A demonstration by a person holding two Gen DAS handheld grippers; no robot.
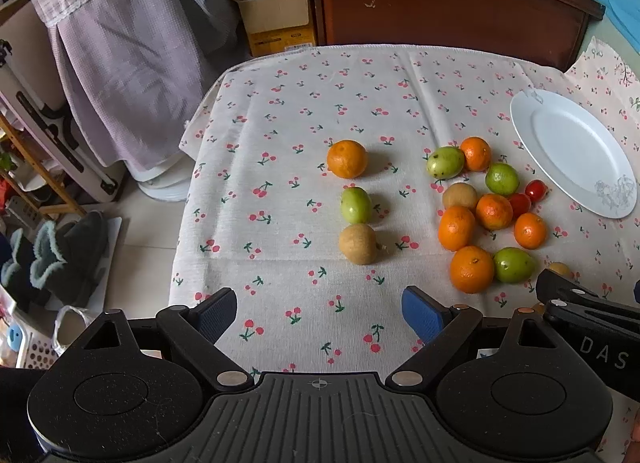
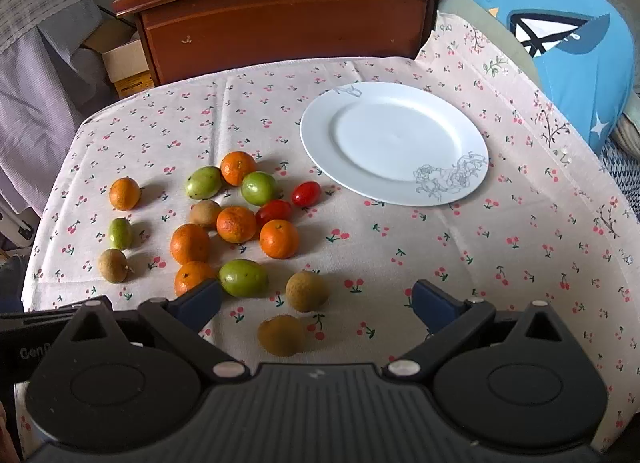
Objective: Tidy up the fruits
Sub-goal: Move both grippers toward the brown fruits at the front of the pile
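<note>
Claws nearest: left claw (image 1: 318, 313) and right claw (image 2: 316, 305) both released, blue pads spread wide, nothing between them, hovering over the near edge of the desk (image 2: 500, 263) in its cherry-print cloth. Two brown round longans (image 2: 306, 290) lie just ahead of the right claw. Beyond, mid-desk, a loose cluster of orange mandarins (image 2: 236, 224), green jujubes (image 2: 243, 277) and two red cherry tomatoes (image 2: 305, 193). Toward the left edge, one mandarin, jujube and longan sit in a column. Farthest, white round porcelain plate (image 2: 400, 103), bare, near the far edge.
</note>
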